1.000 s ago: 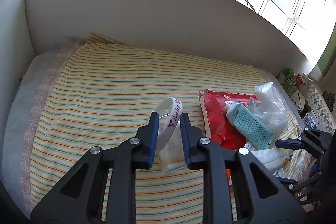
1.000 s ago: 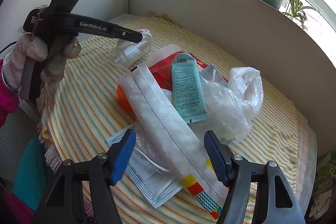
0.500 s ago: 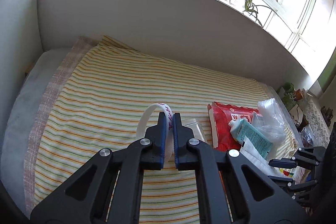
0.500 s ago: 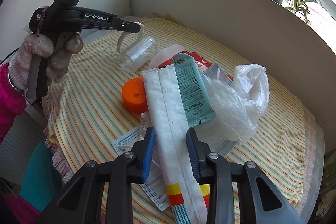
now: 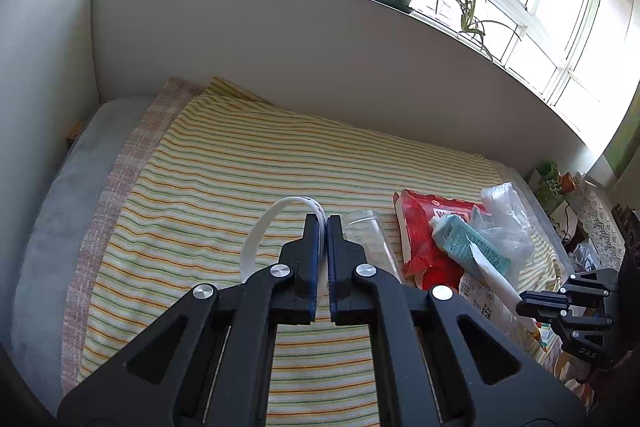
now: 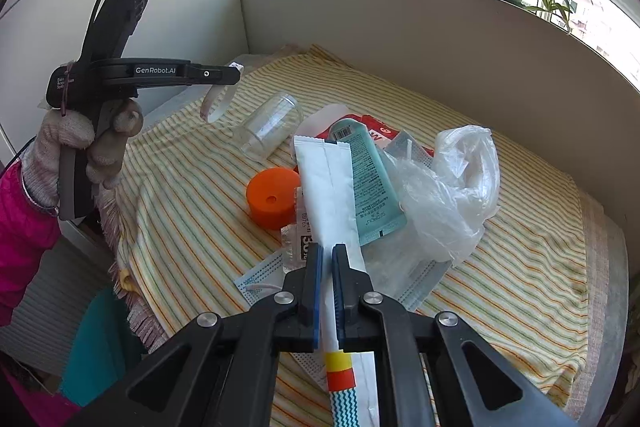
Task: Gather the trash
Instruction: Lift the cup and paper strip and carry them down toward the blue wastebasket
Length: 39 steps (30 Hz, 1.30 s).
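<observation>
We hold the left hand-held gripper [image 5: 323, 223] pinched tight on a white wristband [image 5: 256, 239], lifted clear above the striped cloth [image 5: 208, 179] on the bench. The right hand-held gripper [image 6: 327, 255] is clamped on a long white wrapper [image 6: 326, 183] that runs away from us over the trash pile. In that pile, an orange cap [image 6: 272, 201] lies left of the wrapper, a clear cup [image 6: 270, 131] lies on its side farther off, a teal tube [image 6: 370, 187] lies just right of the wrapper, and a crumpled plastic bag [image 6: 452, 183] lies at the right.
</observation>
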Each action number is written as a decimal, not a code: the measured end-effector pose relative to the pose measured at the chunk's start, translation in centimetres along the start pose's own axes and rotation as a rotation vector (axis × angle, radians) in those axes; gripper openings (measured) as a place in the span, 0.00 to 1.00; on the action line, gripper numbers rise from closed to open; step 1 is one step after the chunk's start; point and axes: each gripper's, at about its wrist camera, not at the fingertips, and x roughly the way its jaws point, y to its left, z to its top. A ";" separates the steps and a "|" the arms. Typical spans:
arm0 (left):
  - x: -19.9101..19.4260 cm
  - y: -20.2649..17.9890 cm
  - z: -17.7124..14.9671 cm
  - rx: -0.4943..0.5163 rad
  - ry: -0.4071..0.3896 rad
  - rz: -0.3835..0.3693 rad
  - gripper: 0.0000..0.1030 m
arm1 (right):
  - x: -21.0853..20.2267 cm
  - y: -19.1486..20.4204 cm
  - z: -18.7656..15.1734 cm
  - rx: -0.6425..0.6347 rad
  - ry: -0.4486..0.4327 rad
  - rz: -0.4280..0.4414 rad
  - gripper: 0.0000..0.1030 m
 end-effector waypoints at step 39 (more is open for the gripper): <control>-5.8 -3.1 -3.2 0.063 -0.034 -0.033 0.01 | 1.2 1.2 -2.7 0.013 0.054 0.003 0.49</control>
